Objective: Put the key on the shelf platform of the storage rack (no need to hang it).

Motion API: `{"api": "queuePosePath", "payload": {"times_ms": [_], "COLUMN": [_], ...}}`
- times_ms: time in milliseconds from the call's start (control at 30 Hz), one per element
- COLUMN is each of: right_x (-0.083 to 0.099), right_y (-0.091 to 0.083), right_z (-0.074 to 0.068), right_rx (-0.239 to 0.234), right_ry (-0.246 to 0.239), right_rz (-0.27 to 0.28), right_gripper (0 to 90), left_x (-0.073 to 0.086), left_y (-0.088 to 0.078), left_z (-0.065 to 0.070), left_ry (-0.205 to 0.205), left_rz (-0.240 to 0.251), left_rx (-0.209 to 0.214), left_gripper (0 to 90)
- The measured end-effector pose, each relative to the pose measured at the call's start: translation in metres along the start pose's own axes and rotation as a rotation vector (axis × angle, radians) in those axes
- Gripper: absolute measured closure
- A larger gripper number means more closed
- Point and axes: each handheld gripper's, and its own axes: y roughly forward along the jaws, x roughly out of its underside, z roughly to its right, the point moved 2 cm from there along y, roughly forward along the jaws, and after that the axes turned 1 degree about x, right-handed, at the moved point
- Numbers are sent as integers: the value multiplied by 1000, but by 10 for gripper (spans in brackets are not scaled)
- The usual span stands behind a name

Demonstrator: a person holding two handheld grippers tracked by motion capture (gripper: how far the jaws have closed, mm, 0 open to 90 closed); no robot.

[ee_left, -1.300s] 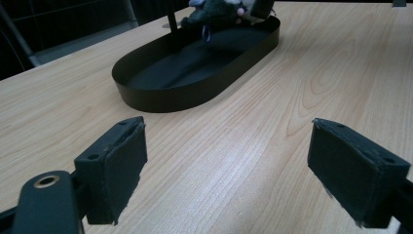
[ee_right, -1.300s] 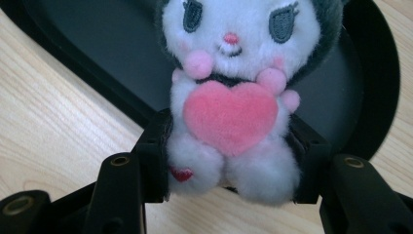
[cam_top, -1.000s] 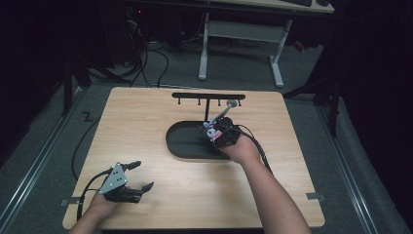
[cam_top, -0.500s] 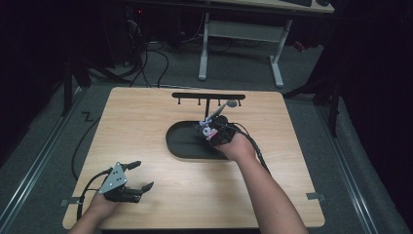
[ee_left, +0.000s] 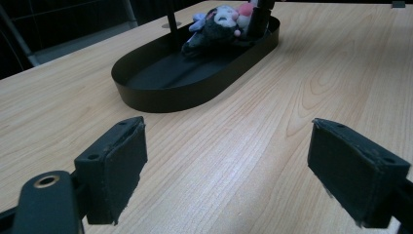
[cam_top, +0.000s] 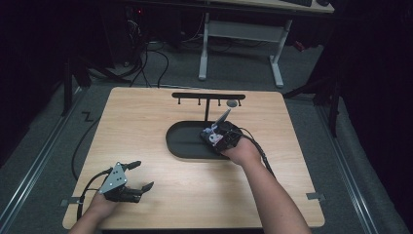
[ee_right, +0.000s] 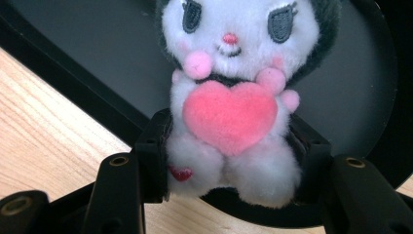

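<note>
Light wooden bench [cam_top: 160, 122] stood on grey floor [cam_top: 39, 146], white-legged desk [cam_top: 238, 31] stood beyond it, black cables [cam_top: 146, 58] lay near the far left corner

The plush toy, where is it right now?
The plush toy sits clamped in the right gripper, at the right end of the black oval tray in the high view, just in front of the hook rack.

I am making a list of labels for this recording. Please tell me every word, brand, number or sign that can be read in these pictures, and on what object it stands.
None: no readable word, brand or number on any object.
The plush toy in the right gripper bears only a pink heart and a small red heart, no letters.
The black tray, the rack and the table carry no visible writing.
</note>
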Motion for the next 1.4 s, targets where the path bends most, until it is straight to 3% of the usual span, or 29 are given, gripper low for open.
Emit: {"api": "queuePosePath", "payload": {"times_ms": [100,333,600,900,1133,1400], "right_x": [-2,-5,-5,-4,-1,4], "right_y": [1,8,7,-5,-15,-21], "right_z": [-1,-4,-4,0,0,-1], "right_rx": [-10,-2,10,5,24,32], "right_ry": [16,-17,-11,26,6,-6], "right_rz": [2,6,17,56,97,100], "right_gripper": [456,441,360,306,268,267], "left_x": [0,0,0,0,0,0], "left_y": [0,0,0,0,1,1], "left_z": [0,0,0,0,0,0], "left_ry": [1,2,1,0,2,3], "left_rz": [0,0,0,2,0,-1], "left_rx": [-1,1,1,0,0,-1], "left_gripper": [154,154,154,154,154,154]}}
